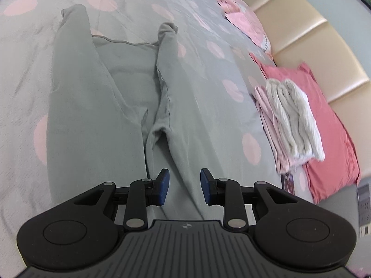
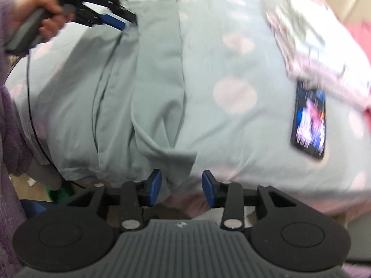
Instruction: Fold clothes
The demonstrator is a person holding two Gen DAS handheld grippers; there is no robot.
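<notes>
Lying flat on the bed (image 1: 208, 74), the grey garment (image 1: 92, 120) is spread lengthwise. Left tongs (image 1: 184, 186) and right tongs (image 2: 181, 188) are held released, nothing gripped; folded clothes (image 1: 292, 120) are stacked at three o'clock.

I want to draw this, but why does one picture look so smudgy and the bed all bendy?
Right wrist view: smeared by motion blur, worst on the phone and folded pile. Left wrist view: mostly sharp, the green garment crisp. Both views: the fisheye lens curves the dotted bedspread.
</notes>
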